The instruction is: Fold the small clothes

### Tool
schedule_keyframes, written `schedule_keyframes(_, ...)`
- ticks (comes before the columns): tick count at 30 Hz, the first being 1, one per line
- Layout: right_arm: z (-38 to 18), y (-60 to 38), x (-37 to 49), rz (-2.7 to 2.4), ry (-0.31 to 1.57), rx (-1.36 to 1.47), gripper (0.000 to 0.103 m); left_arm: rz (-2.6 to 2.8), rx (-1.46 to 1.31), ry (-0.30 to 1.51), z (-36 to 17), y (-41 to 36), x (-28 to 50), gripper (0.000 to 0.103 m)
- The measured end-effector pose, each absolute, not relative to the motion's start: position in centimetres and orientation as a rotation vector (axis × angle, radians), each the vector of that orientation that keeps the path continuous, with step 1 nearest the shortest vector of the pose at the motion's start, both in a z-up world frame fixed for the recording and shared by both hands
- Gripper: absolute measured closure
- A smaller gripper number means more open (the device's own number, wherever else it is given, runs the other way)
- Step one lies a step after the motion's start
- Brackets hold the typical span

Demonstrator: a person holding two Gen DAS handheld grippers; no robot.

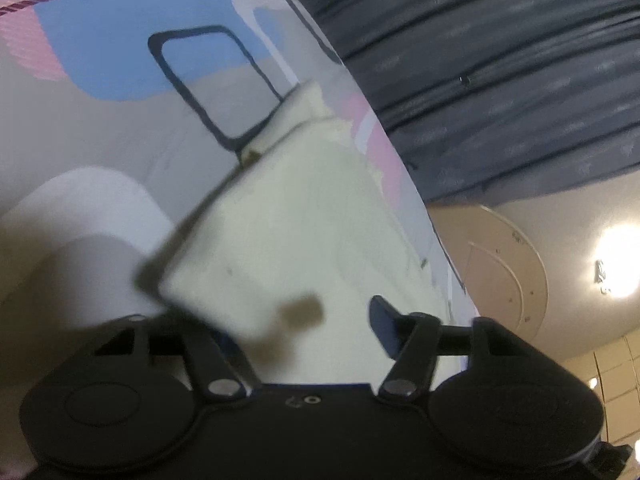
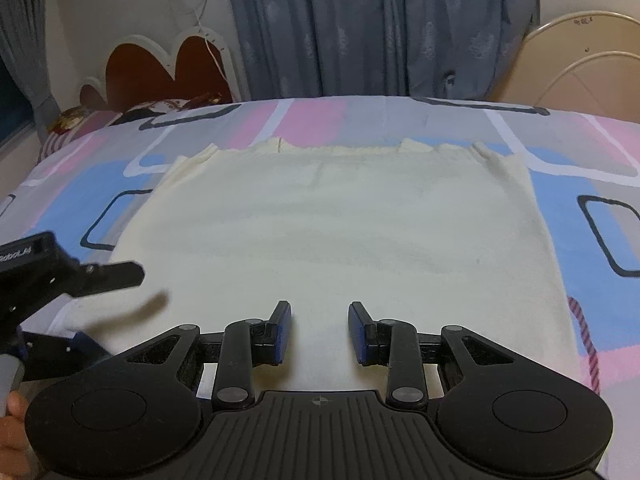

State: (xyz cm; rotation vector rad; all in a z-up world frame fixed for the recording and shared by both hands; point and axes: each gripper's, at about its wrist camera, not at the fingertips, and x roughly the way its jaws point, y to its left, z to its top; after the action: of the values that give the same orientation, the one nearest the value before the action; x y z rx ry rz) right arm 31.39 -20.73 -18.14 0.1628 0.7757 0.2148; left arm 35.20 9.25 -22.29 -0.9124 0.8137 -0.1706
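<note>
On the bed (image 2: 600,184), the cream garment's (image 2: 340,232) near corner should be pinched squarely; left tool (image 2: 104,292) half-open, right tool (image 2: 320,332) parted, both empty

You are working at a bed covered with a patterned sheet (image 2: 320,120) in pink, blue, grey and white blocks with dark outlined rectangles. Beyond its far edge hang blue-grey curtains (image 2: 360,28), drawn across the back of the room. To your far left stands a dark red, cloud-shaped headboard (image 2: 160,68) with a white border, a thin white cord (image 2: 206,20) dangling over it. At the far right sits a curved beige panel (image 2: 580,64). In the left wrist view, a bright lamp (image 1: 618,260) glares against a pale wall.
</note>
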Motion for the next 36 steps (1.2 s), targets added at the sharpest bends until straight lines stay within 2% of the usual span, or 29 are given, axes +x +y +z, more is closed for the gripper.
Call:
schedule_keyframes(3,-18.1,-20.5,32.4,0.217,0.764,0.158,0.072,-0.146,-0.931,0.798,-22.7,9.6,35.4,0.067)
schedule_keyframes(5,-17.8,-20.5,33.2,0.212,0.748,0.151,0.072,-0.135,-0.919,0.795,-22.8,9.7,35.5,0.085)
schedule_keyframes(7,-17.6,-20.5,34.1,0.201,0.729,0.145,0.072,-0.118,-0.902,0.799,-23.0,9.9,35.5,0.095)
schedule_keyframes(11,-19.5,-19.7,35.4,0.172,0.793,0.047,0.072,-0.122,-0.844,0.794,-22.0,9.5,35.6,0.096)
schedule_keyframes(15,-20.7,-18.5,34.1,0.174,0.731,-0.071,0.071,-0.160,-0.741,0.743,-19.8,8.5,35.3,0.096)
schedule_keyframes(21,-20.9,-18.8,33.8,0.179,0.721,-0.052,0.071,-0.300,-0.495,0.680,-15.2,4.4,35.8,0.096)
schedule_keyframes(26,-19.6,-21.3,33.6,0.176,0.708,0.093,0.071,-0.480,-0.305,0.651,-12.5,-1.2,36.4,0.096)
schedule_keyframes(30,-18.6,-25.9,32.2,0.093,0.687,0.197,0.071,-0.625,-0.189,0.699,-12.8,-6.8,36.3,0.096)
schedule_keyframes(36,-18.7,-32.9,29.3,-0.047,0.713,0.269,0.071,-0.747,-0.046,0.800,-16.5,-12.9,34.9,0.096)
